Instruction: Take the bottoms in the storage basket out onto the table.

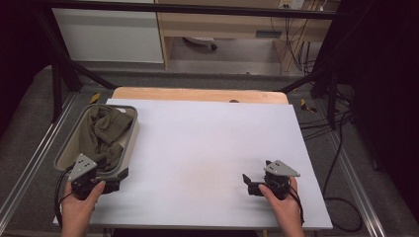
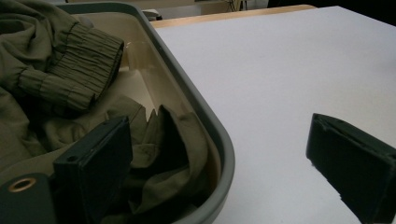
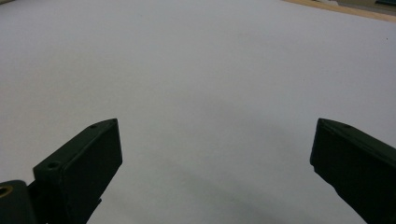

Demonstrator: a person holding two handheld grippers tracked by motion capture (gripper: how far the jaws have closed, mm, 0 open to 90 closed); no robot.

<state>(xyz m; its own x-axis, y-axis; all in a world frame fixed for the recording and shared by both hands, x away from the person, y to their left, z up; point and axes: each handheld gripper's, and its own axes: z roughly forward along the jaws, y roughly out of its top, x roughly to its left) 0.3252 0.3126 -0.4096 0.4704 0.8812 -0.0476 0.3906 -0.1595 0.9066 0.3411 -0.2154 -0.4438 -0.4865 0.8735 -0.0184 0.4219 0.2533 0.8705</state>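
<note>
Item: olive-green garment (image 1: pixel 104 133), crumpled, lying inside the basket; in my left gripper view its ribbed cuff (image 2: pixel 77 70) sits high in the heap and a darker fold rests against the basket's near wall.
Container: grey-rimmed basket (image 1: pixel 132 129) with a cream inside, standing on the left edge of the table, its long side running away from me.
Surface: white table top (image 1: pixel 207 148), a strip of wooden edge (image 1: pixel 197 95) showing along the far side.
My left gripper (image 1: pixel 106 181): in my left hand (image 1: pixel 79 207) at the near end of the basket, jaws spread wide and holding nothing; in its own view one jaw stands over the garment within the basket, the other over the bare table, the rim passing between them. Whether the inner jaw touches the cloth I cannot tell.
My right gripper (image 1: pixel 249 181): in my right hand (image 1: pixel 286 207) at the near right of the table, well apart from the basket, pointing left across the surface; jaws wide apart, nothing between them, plain white table beneath.
Surroundings: dark frame bars (image 1: pixel 64 74) around the table, cables (image 1: pixel 336 148) on the floor at right.
</note>
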